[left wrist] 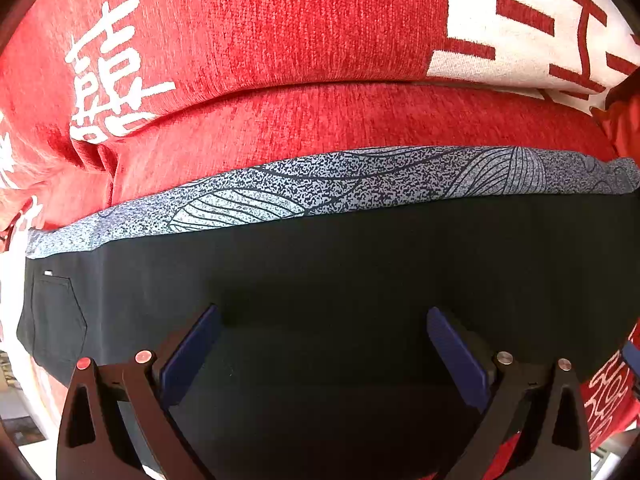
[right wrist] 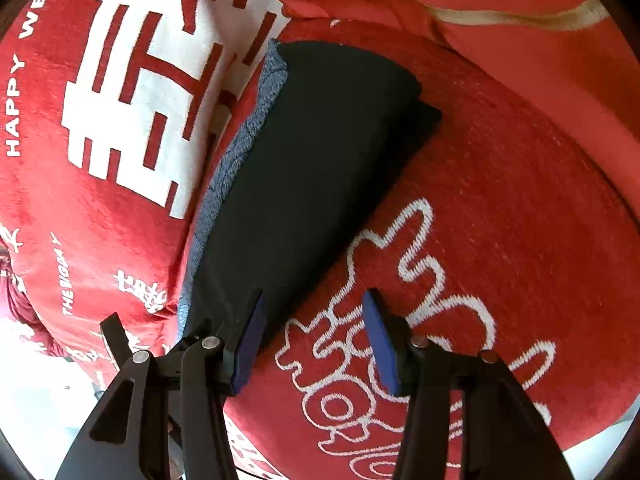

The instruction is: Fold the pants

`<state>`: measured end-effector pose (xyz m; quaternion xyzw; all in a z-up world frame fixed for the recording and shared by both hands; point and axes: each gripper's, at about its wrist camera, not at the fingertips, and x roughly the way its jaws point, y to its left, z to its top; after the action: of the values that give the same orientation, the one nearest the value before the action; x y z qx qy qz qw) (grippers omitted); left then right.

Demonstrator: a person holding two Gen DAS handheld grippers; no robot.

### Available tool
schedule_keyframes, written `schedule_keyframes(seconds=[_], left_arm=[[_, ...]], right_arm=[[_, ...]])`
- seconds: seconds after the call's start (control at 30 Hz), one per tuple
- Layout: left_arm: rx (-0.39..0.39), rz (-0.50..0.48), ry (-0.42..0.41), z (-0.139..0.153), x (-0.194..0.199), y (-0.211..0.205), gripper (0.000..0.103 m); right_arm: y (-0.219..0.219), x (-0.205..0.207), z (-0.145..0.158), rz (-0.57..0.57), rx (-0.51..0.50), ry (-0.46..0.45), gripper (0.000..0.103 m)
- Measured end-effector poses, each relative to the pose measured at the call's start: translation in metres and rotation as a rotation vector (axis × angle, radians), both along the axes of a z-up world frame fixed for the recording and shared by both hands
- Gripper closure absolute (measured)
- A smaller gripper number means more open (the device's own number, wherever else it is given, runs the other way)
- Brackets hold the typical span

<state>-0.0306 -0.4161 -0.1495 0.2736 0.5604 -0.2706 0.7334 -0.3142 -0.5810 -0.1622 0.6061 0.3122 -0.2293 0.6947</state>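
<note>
Our left gripper (left wrist: 322, 344) has its fingers spread wide over the black pants (left wrist: 320, 280), holding nothing. Our right gripper (right wrist: 314, 336) is likewise parted, its left finger (right wrist: 250, 344) at the folded pants' near end, over the red blanket (right wrist: 500, 200).

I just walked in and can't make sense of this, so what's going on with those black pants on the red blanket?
A person with a handheld gripper in each hand is folding black pants on a red blanket with white lettering. The pants already lie in a long, narrow fold, with a blue-grey patterned fabric showing along one edge. The left gripper is open above the dark cloth, and the right gripper is open at the near end of the pants. Neither grips anything.
</note>
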Motion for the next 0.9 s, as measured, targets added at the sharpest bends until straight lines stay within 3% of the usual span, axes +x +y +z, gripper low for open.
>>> schedule_keyframes(seconds=[0.13, 0.27, 0.43, 0.63, 0.77, 0.83, 0.87, 0.9], left_arm=[[0.013, 0.006, -0.002, 0.006, -0.002, -0.003, 0.000], [-0.043, -0.012, 0.019, 0.018, -0.012, -0.012, 0.000], [-0.026, -0.082, 0.028, 0.005, -0.031, -0.034, 0.000], [-0.048, -0.075, 0.035, 0.000, -0.031, -0.034, 0.000], [-0.042, -0.083, 0.072, 0.000, -0.026, -0.036, 0.001], [-0.054, -0.080, 0.096, 0.007, -0.022, -0.035, 0.026], [-0.064, -0.091, 0.099, 0.013, -0.023, -0.036, 0.031], [-0.074, -0.115, 0.088, 0.020, -0.025, -0.037, 0.032]], right_arm=[[-0.005, -0.008, -0.004, -0.052, 0.003, -0.022, 0.049], [-0.008, -0.014, -0.006, -0.075, -0.010, -0.056, 0.049], [-0.010, -0.018, -0.009, -0.090, -0.045, -0.098, 0.049], [-0.033, -0.004, -0.014, -0.141, -0.083, -0.181, 0.049], [-0.045, 0.008, -0.017, -0.178, -0.045, -0.222, 0.050], [-0.048, 0.013, -0.015, -0.164, -0.017, -0.182, 0.075], [-0.048, 0.013, -0.010, -0.152, -0.023, -0.194, 0.089], [-0.047, 0.013, -0.003, -0.136, -0.037, -0.203, 0.089]])
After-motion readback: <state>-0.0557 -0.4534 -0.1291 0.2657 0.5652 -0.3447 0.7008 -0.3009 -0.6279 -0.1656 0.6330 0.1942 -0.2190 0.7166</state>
